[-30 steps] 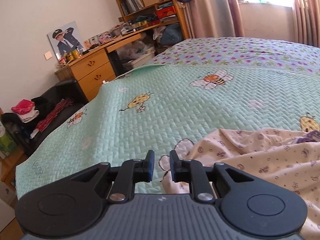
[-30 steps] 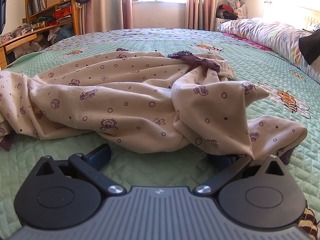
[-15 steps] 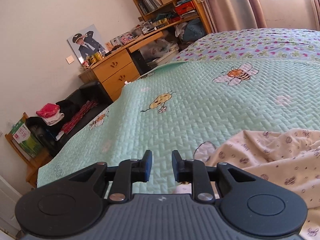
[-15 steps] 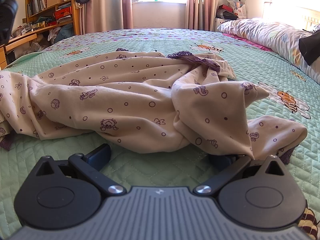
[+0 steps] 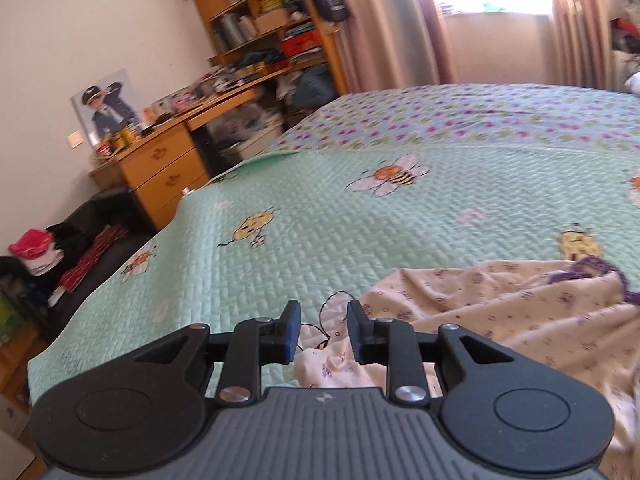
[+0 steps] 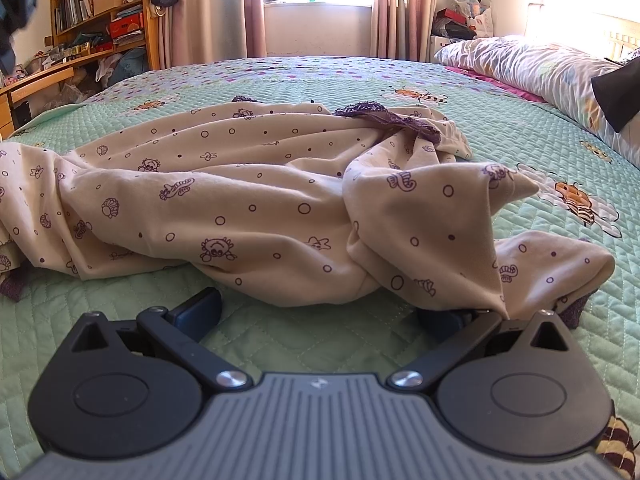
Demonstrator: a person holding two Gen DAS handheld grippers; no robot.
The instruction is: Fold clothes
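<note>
We see both tools alike: the left gripper (image 5: pixel 322 330) and right gripper (image 6: pixel 320 306) have grey ribbed bodies, black rounded housings, silver pivot screws, black linkage arms and dark blue fingertip pads (image 5: pixel 291 332).

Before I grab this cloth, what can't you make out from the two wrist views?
- Right wrist view: the right gripper's right fingertip, hidden under a fold of the printed garment.
- Left wrist view: the garment's near corner, behind the left gripper; its right part is cut off by the frame.
- Which garment it is: too crumpled.
</note>
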